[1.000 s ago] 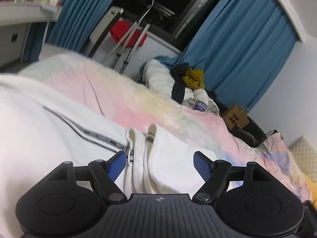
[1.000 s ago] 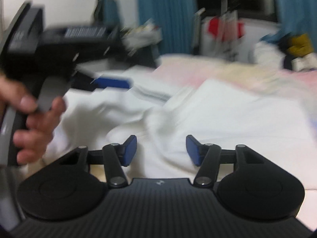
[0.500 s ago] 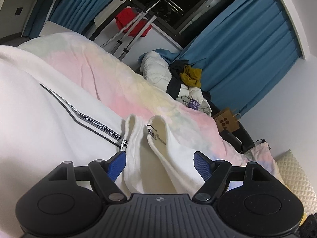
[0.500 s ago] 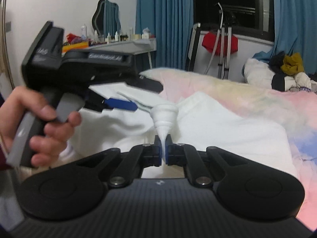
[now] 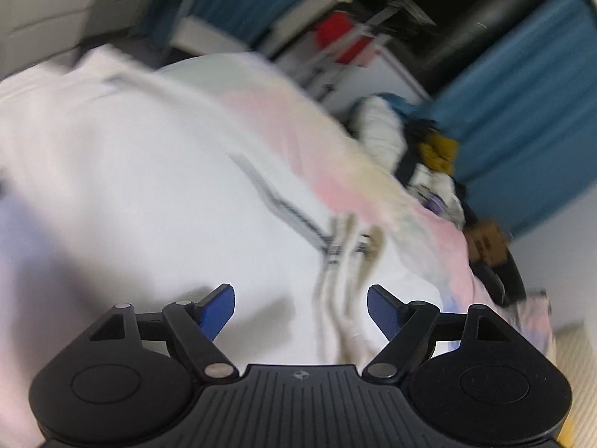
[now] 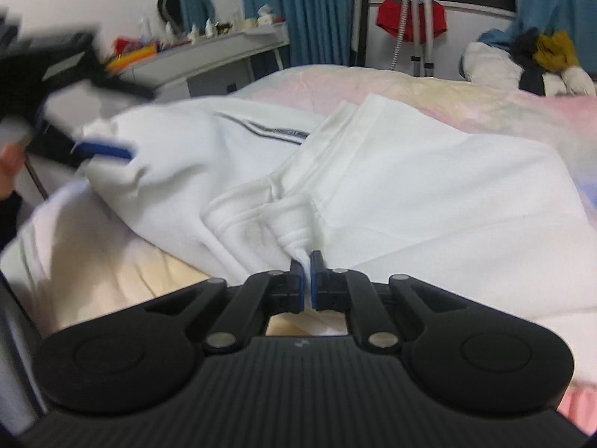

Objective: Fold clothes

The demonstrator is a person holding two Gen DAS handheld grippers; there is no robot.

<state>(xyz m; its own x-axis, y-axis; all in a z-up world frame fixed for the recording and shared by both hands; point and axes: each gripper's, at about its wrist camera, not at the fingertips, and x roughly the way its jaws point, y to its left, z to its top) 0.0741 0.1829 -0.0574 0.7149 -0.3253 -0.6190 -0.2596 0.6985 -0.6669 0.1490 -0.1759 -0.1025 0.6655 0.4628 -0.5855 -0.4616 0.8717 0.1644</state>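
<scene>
Left gripper [image 5: 300,311] swung sideways, jaws spread, right gripper [image 6: 306,274] pinching white garment [image 6: 410,194] (pastel bedspread [image 6: 466,100], blue curtains [image 6: 309,11])

Flat pastel bedspread [image 6: 429,86] lies open beyond and right of the white garment [image 6: 429,186]. The left gripper [image 6: 100,149] crowds the garment's left edge. A clothes pile [image 6: 530,63], rack [image 6: 414,26] and desk [image 6: 209,59] line the far side.

One white garment with a dark striped band [image 6: 373,186], spread on one bed under a pastel pink-and-yellow cover [image 6: 466,97]. Two black tools with blue pads: left tool [image 5: 300,311], right tool [image 6: 306,274]. One red cloth on a metal stand [image 6: 410,18]. One heap of mixed laundry [image 6: 530,63]. One grey counter crowded with small bottles [image 6: 209,48].
</scene>
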